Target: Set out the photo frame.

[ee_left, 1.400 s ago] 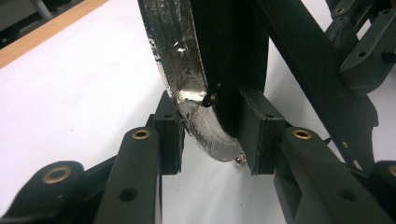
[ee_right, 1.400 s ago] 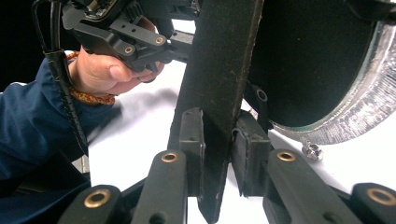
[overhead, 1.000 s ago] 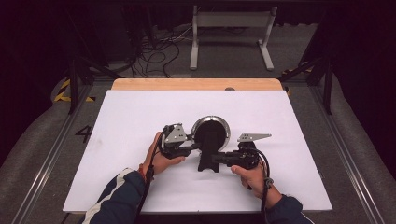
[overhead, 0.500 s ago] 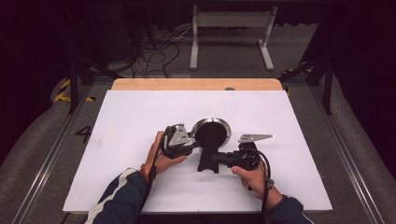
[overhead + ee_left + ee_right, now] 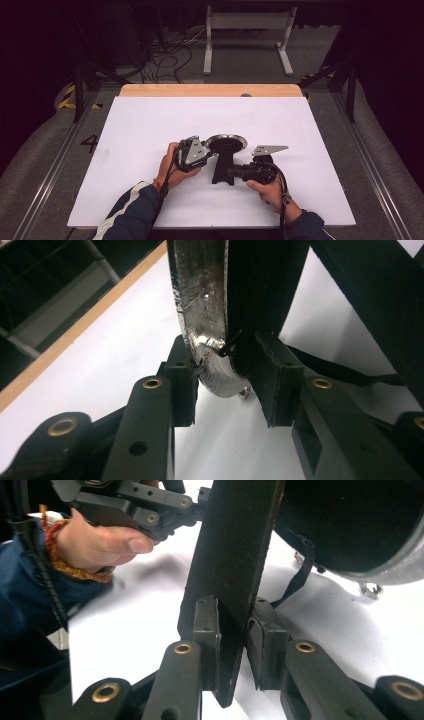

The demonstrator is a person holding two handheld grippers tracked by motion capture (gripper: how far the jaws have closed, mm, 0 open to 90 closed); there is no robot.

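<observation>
On the white table (image 5: 150, 125) both grippers are clamped on a pan (image 5: 226, 144), left gripper (image 5: 200, 152) on its stiff metal rim, right gripper (image 5: 239, 173) on the rigid handle (image 5: 223, 167), looks fairly heavy so two-point hold makes sense

Matt black against bright metal

Between the left gripper's (image 5: 225, 385) matt black plastic pads, the pan (image 5: 205, 315) shows a shiny, rough-scuffed silvery metal rim; its handle (image 5: 235, 570), clamped in the right gripper (image 5: 232, 650), looks dull black and slightly grainy. Brass-coloured rivets gleam on the jaws; beneath them lies smooth white sheet (image 5: 150, 125), edged by pale wood (image 5: 210, 90).
</observation>
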